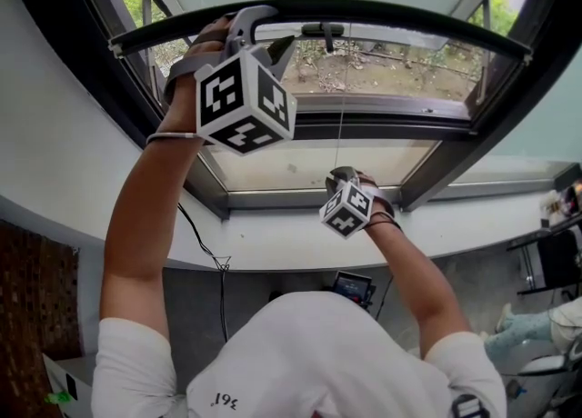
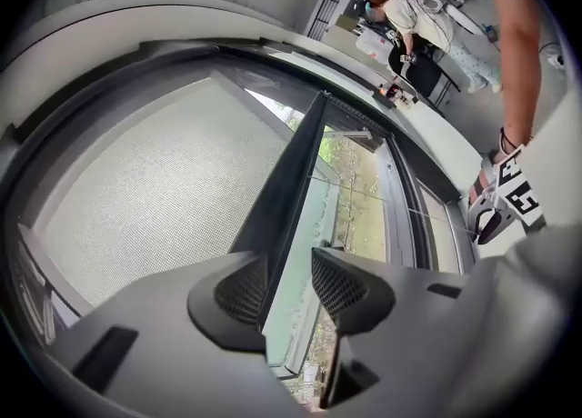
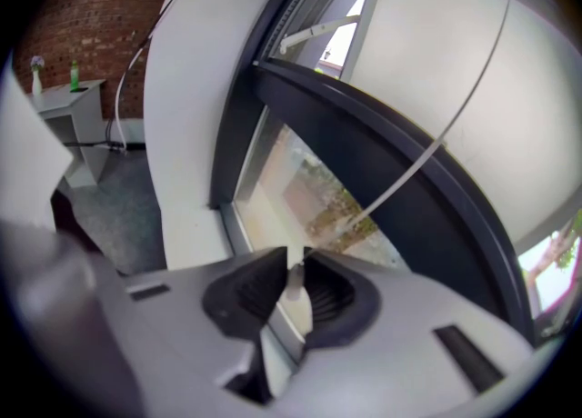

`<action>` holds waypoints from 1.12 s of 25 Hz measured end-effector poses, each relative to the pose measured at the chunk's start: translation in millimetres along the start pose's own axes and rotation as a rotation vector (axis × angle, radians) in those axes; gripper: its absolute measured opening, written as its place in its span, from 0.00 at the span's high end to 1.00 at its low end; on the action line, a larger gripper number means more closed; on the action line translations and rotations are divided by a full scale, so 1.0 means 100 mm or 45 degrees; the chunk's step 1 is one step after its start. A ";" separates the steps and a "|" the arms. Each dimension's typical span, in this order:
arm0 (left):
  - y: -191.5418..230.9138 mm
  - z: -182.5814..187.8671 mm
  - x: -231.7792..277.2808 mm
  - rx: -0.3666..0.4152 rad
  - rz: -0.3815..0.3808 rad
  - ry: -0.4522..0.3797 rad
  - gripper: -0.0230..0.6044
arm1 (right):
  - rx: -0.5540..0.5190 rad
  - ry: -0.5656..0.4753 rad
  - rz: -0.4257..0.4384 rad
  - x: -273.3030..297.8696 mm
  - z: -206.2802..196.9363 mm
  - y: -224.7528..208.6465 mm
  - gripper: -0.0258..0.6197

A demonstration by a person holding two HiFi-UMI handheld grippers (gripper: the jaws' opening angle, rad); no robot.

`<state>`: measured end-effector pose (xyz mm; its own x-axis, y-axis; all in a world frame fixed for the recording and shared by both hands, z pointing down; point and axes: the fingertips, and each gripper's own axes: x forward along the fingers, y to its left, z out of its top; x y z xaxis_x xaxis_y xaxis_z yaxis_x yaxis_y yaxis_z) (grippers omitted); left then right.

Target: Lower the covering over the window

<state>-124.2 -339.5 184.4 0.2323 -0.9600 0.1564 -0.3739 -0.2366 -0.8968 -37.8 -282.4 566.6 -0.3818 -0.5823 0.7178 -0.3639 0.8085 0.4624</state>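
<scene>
far left of the head view: brick wall [image 1: 32, 307], with a black cable [image 1: 221, 289] hanging down the white wall under the sill [image 1: 300, 239]. left gripper [image 2: 289, 257] is raised high at the left end of the window, its marker cube [image 1: 244, 98] facing the camera. the blind [image 2: 155, 180], pale mesh fabric, covers only the top part of the window; its dark bottom bar [image 1: 391, 21] runs across the upper part of the opening, with bare glass and greenery outside showing below it. in the left gripper view the bar passes between the two jaws: the claw is spread, the left pad lies against or just beside the bar, and the right pad stands off it with a strip of glass visible in the gap, so there is no pinch on the bar. moving right: the dark window frame [image 1: 382, 121] crosses below the bar. a thin pull cord [image 1: 341, 107] hangs from the middle of the bar straight down to the right gripper [image 3: 293, 266], which is held lower, in front of the lower pane and above the sill. in the right gripper view the claw is pressed nearly together, pinching the small pale end piece of the cord; the cord runs taut up and to the right from the jaws towards the bar. far right, low: part of another person seated [image 1: 536, 325].
</scene>
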 end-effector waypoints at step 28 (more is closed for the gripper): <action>-0.54 -0.25 0.12 0.136 -0.167 0.196 0.75 | 0.068 0.099 0.076 0.14 -0.41 0.32 0.87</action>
<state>-123.9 -341.9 245.4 0.1299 -0.9354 0.3288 -0.2504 -0.3519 -0.9020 -19.9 -261.1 612.2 -0.3377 -0.5229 0.7826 -0.3881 0.8349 0.3903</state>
